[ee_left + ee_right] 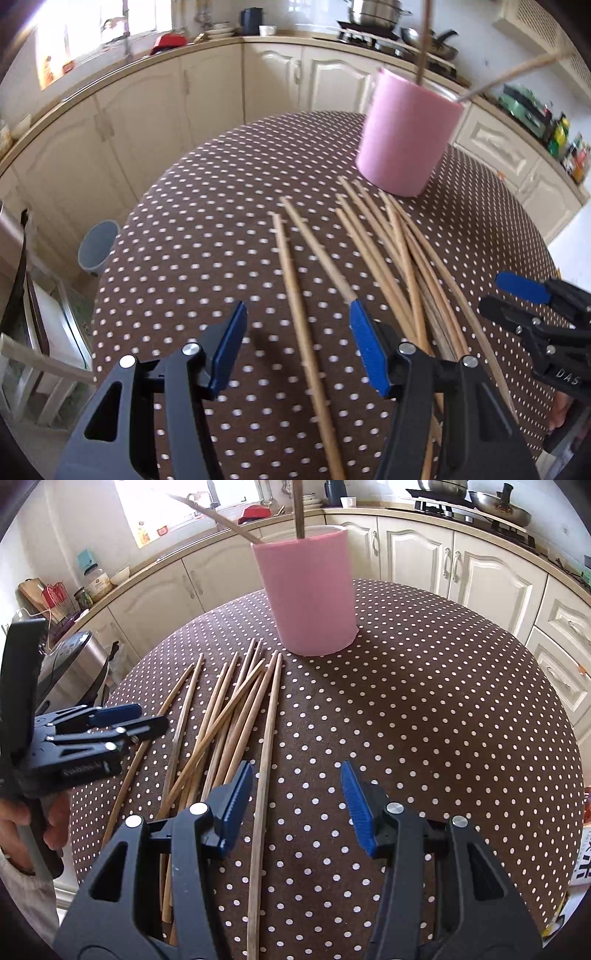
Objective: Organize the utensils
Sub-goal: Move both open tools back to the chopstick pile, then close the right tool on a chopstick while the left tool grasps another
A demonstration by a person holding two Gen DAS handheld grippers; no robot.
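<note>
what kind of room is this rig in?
Almost certainly a home kitchen: cream cabinets under a counter, a gas stove carrying pots and a wok, and a dining table in a polka-dot cloth with chopsticks lying beside a pink holder.

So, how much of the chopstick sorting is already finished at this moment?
Only a small part is done: two chopsticks already stand in the pink cup. Nothing is in hand; the left gripper and the right gripper are both open and empty above the dotted table. The pile of loose chopsticks beside the cup is still left to move.
</note>
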